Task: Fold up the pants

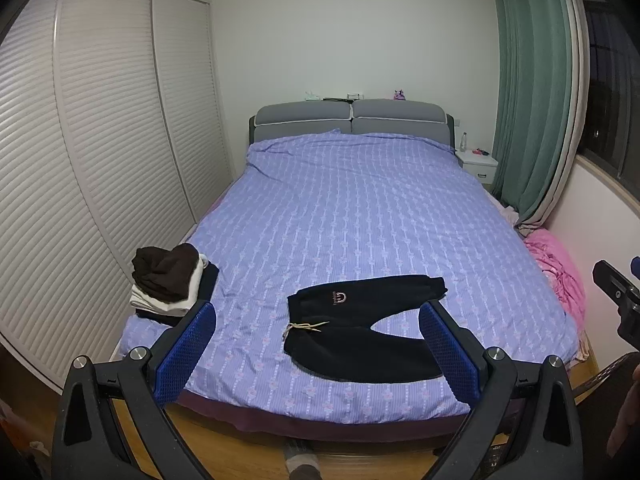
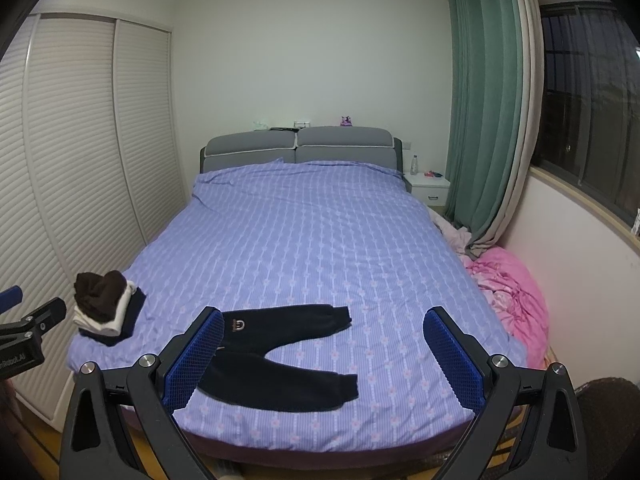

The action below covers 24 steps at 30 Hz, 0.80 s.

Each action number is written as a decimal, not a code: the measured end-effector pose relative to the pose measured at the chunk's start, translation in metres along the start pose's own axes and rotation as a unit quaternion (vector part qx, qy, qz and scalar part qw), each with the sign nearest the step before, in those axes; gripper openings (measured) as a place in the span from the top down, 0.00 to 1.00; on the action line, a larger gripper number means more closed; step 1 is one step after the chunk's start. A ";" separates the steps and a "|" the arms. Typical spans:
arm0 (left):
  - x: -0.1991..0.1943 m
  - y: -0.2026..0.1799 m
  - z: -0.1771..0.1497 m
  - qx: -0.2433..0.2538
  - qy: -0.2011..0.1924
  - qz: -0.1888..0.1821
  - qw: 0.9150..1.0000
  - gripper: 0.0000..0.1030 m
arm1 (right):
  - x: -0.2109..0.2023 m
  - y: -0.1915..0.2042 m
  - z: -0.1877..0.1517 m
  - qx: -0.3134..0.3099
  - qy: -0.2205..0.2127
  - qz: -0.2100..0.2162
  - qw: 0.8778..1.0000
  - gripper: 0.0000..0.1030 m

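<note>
Taking the small dark navy fleece pants [image 1: 360, 328] as the landmark: left of them, at the corner of the wide bed with its lilac patterned cover [image 1: 340, 208], sits a stack of folded brown, white and dark clothes [image 1: 168, 284]; the pants themselves lie flat near the foot edge, waistband leftward, both legs splayed apart to the right, so I'd judge no fold made yet and all of it still to do; the left gripper [image 1: 318, 344] hovers short of them, jaws spread wide, empty; the right gripper [image 2: 324, 344] likewise, wide and empty, pointing past the cuffs.
</note>
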State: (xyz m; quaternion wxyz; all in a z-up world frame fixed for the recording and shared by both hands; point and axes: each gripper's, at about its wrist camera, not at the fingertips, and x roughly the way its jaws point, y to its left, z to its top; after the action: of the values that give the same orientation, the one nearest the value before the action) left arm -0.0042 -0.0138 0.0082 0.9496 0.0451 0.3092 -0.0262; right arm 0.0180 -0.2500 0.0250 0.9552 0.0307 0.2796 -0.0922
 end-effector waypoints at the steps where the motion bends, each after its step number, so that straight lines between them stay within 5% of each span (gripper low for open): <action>1: 0.000 0.000 0.000 0.001 0.000 0.003 1.000 0.00 | 0.000 0.000 0.000 0.000 0.000 0.000 1.000 0.02; 24: -0.005 -0.008 -0.004 0.011 -0.009 0.014 1.000 0.00 | 0.002 -0.003 -0.001 0.004 0.002 0.004 1.000 0.02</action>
State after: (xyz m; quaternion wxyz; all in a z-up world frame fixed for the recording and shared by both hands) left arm -0.0111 -0.0210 0.0073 0.9521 0.0593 0.2996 -0.0167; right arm 0.0184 -0.2532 0.0233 0.9547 0.0359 0.2814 -0.0895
